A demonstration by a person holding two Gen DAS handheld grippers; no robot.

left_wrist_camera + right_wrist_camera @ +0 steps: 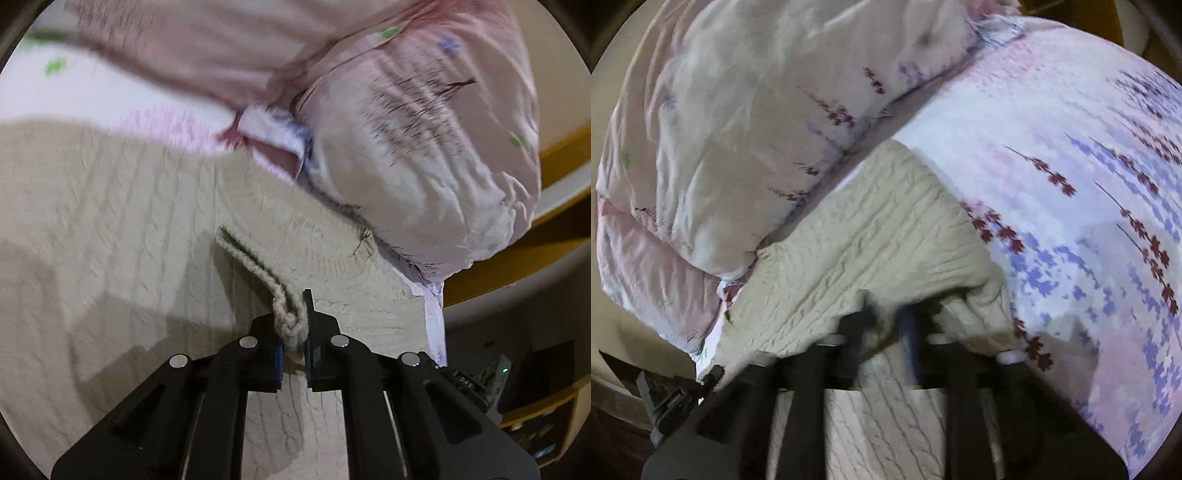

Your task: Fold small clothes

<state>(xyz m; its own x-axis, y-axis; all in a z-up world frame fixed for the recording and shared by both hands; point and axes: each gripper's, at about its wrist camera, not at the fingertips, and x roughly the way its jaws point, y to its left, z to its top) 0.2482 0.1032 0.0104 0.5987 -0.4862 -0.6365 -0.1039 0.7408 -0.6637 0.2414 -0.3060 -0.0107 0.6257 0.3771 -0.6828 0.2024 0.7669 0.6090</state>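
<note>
A cream cable-knit sweater lies spread on a flowered bedsheet. My left gripper is shut on the sweater's ribbed edge, which rises from the fabric into the jaws. In the right wrist view the same sweater is bunched and draped over my right gripper, whose fingers are blurred and partly hidden by the knit; it holds a fold of the sweater.
A crumpled pink-white flowered duvet lies just behind the sweater and also shows in the right wrist view. The flowered bedsheet stretches to the right. A yellow bed frame and dark shelves lie beyond the bed's edge.
</note>
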